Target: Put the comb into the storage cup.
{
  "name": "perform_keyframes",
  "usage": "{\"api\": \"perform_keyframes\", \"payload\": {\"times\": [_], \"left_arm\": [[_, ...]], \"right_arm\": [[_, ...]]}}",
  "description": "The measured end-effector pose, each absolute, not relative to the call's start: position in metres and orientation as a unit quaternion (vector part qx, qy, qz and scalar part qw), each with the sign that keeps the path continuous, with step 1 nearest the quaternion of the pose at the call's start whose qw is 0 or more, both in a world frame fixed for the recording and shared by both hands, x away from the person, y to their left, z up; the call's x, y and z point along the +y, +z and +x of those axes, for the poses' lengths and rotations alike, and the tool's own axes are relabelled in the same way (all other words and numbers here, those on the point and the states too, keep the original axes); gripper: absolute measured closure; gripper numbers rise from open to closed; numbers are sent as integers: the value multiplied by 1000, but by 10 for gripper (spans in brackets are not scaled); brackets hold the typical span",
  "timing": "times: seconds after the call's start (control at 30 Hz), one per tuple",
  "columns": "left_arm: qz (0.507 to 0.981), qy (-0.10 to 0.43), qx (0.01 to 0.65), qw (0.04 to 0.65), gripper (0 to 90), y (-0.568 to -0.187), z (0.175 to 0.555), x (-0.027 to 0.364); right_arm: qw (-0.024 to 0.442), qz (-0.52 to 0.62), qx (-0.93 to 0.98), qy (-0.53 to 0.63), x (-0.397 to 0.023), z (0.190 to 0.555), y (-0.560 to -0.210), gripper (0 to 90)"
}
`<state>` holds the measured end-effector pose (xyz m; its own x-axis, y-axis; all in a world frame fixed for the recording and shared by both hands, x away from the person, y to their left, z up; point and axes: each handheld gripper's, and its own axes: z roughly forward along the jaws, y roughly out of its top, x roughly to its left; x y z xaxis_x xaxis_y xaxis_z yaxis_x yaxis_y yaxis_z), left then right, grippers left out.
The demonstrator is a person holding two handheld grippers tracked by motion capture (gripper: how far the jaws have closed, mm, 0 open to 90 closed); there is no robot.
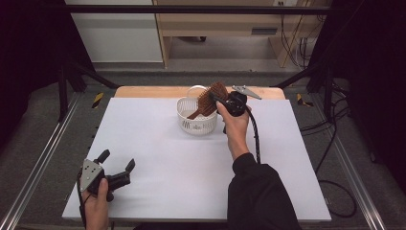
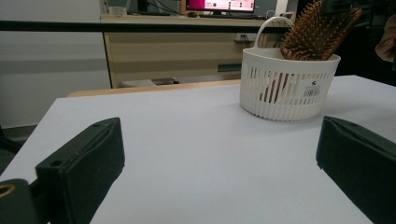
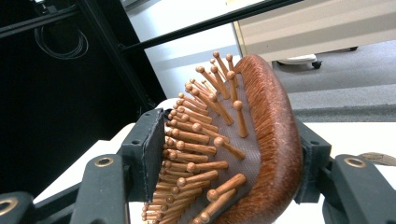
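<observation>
High view: fixed cam above the person's side, facing fwd and down over the whole worktop (image 1: 191,163). Left gripper view: cam on the left hand-held gripper (image 1: 117,168), low over the worktop, facing level twd the basket (image 2: 287,86), mid-range. Right gripper view: cam on the right hand-held gripper (image 1: 216,101), very close on the hairbrush (image 3: 233,154). All three views share the hairbrush; high and left gripper views share the basket.

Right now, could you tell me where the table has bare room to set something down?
The white table top is bare between the left gripper and the white basket, and along its right side beyond the sleeve. It is crowded at the far middle, where the right gripper clamps the wooden hairbrush over the basket.
</observation>
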<state>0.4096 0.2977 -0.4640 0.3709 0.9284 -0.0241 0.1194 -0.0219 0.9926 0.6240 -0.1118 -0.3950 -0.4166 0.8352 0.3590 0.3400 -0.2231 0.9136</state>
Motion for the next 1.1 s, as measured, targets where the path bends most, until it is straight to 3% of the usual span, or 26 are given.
{"api": "perform_keyframes", "payload": {"times": [1.1], "left_arm": [[614,365,426,556,10,-464,409,298]], "right_arm": [[207,503,588,598,-116,624,-399,381]]}}
